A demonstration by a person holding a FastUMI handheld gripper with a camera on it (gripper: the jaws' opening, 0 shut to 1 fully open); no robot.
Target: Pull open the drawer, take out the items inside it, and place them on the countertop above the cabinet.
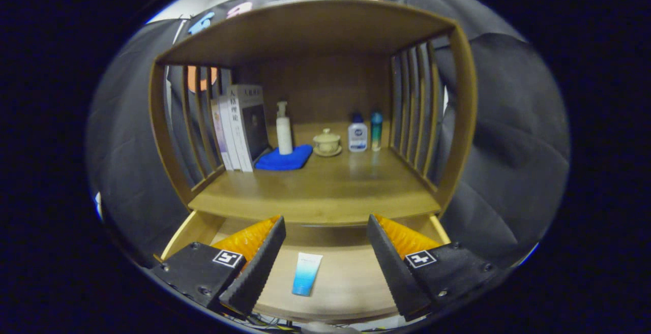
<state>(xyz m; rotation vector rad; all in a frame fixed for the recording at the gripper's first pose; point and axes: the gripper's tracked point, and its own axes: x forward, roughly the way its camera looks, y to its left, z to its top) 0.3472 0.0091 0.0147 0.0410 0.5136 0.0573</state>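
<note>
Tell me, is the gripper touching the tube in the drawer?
Apart. The gripper view shows the open gripper with the tube lying between its fingers, drawer floor visible both sides.

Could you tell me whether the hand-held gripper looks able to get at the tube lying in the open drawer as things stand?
Probably yes. The drawer is pulled open, the tube lies flat on its floor with nothing over it, and the hand-held gripper hangs above with fingers spread wide, the tube between them.

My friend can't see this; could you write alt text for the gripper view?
An open gripper hovers over a pulled-out drawer, a blue-and-white tube lying between its fingers. Beyond, the countertop holds books, a pump bottle and a lidded cup.
</note>
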